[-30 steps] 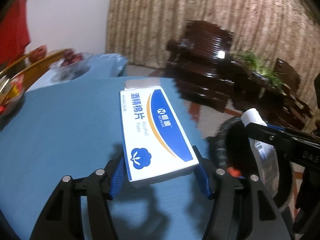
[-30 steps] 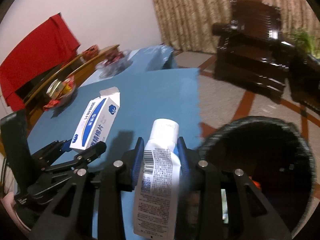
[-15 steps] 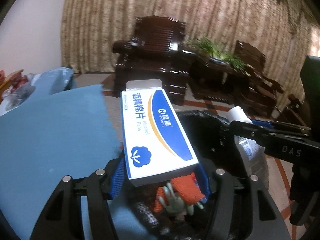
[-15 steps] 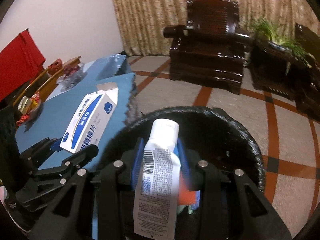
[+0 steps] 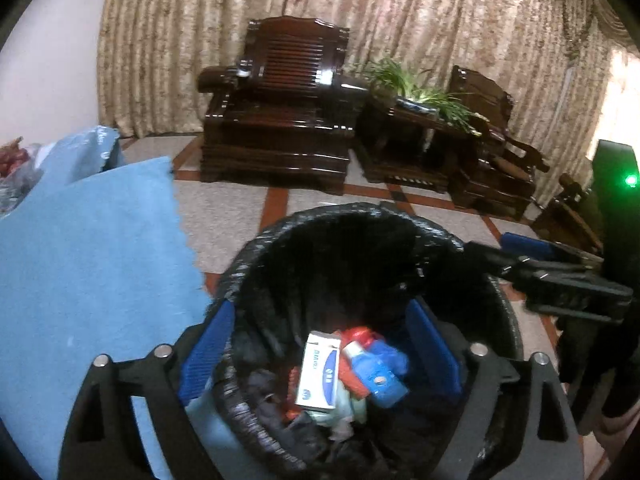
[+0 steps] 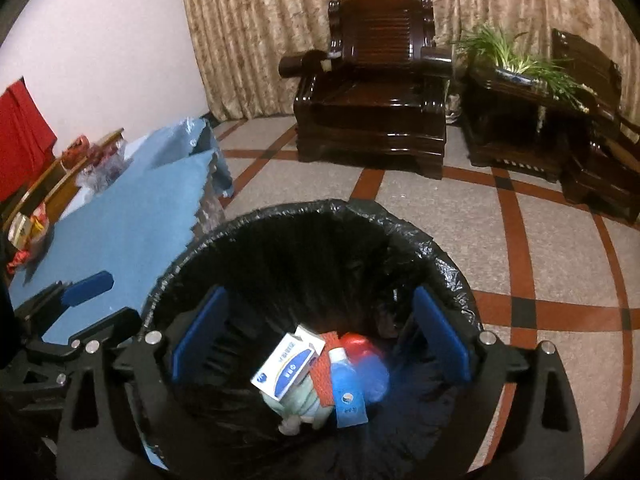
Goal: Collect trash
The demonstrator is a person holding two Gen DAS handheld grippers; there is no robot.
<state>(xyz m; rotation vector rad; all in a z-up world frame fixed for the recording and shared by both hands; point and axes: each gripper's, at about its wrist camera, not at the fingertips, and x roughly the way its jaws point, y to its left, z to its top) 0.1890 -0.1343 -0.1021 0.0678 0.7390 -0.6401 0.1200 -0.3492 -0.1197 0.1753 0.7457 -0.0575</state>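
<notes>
- Left gripper (image 5: 320, 354): jaws opening wide, nothing between them, over the bin (image 5: 360, 216).
- Right gripper (image 6: 320, 336): jaws opening wide, likewise empty.
- Box (image 6: 288, 364), tube (image 6: 348, 388): lying among rubbish inside the bin.
- Step: drop-off apparently complete; next, probably back to the table (image 6: 132, 216) for any remaining trash.

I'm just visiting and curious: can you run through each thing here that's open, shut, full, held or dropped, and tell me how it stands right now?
Left tongs: jaws opening, nothing between them.
Right tongs: jaws opening, nothing between them.
Trash bin: open-topped, lined with a black bag, partly filled.
White and blue box: lying loose on the trash in the bin.
Blue tube: lying in the bin beside the box.
Blue cloth: spread flat over the table.
</notes>
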